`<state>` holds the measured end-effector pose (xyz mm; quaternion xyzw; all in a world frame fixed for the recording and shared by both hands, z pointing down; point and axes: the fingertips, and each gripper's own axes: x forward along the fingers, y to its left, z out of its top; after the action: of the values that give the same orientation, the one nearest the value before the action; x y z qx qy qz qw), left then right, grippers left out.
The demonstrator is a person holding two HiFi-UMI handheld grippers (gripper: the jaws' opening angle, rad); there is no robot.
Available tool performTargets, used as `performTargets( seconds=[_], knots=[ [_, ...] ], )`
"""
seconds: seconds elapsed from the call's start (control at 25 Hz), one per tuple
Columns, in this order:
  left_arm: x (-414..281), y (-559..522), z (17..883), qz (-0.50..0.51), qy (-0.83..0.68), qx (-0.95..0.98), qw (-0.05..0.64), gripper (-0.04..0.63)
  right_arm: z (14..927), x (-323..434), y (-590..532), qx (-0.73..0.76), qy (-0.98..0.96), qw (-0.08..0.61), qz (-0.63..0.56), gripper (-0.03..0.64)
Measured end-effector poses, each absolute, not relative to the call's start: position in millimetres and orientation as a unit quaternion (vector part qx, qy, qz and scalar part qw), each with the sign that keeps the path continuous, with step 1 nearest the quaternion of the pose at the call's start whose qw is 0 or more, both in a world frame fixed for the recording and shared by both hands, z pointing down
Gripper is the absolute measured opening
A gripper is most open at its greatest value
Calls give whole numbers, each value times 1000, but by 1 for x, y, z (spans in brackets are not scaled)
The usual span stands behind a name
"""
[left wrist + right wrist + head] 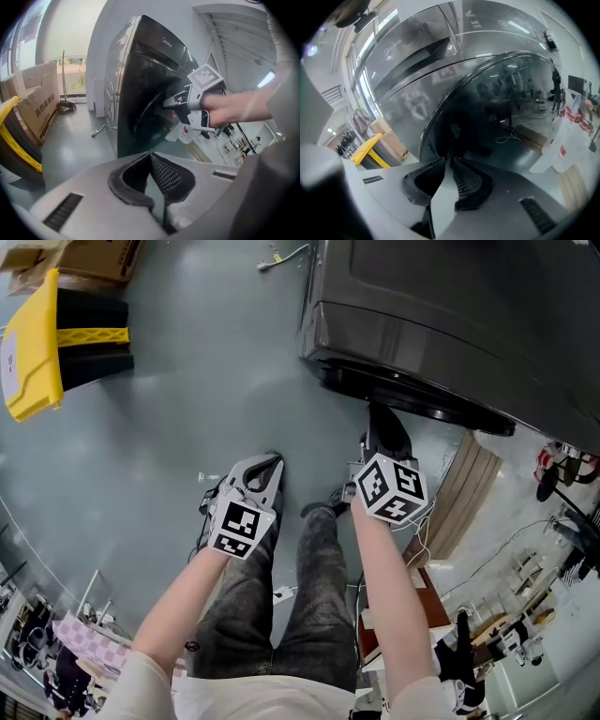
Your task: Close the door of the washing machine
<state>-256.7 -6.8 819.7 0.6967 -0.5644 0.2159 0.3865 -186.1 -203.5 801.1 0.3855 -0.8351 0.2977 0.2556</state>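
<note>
The dark grey washing machine (450, 306) stands at the upper right of the head view. Its round, dark glass door (422, 404) juts from the front and looks slightly ajar. In the right gripper view the door (501, 108) fills the frame just beyond my right gripper (447, 161). Its jaws stand a narrow slit apart with nothing seen between them. From the left gripper view, my right gripper (168, 101) points at the door's (150, 108) edge. My left gripper (265, 465) hangs lower left, away from the machine. Its jaws (150, 157) meet and hold nothing.
A yellow-and-black bin (33, 343) and cardboard boxes (40, 108) stand left of the machine. A wooden board (464, 493) lies on the floor at its right. Cables and tools (562, 549) clutter the far right. The person's legs (309, 596) are below the grippers.
</note>
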Motion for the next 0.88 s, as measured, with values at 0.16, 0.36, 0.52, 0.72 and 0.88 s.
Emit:
performTargets(
  seconds=[0.16, 0.36, 0.52, 0.72, 0.88],
  knots=[
    [-255, -7, 821, 217, -563, 698, 386, 9, 802, -185, -204, 390, -838, 253, 285, 72],
    [-257, -2, 826, 221, -564, 696, 385, 9, 804, -187, -207, 387, -845, 257, 265, 61],
    [-252, 3, 830, 223, -562, 697, 385, 9, 807, -187, -213, 400, -837, 266, 261, 41],
    [-250, 9, 818, 223, -563, 697, 383, 9, 803, -188, -209, 373, -852, 282, 234, 41],
    [-244, 14, 790, 219, -563, 699, 383, 9, 777, -182, -190, 350, -861, 296, 222, 41]
  ],
)
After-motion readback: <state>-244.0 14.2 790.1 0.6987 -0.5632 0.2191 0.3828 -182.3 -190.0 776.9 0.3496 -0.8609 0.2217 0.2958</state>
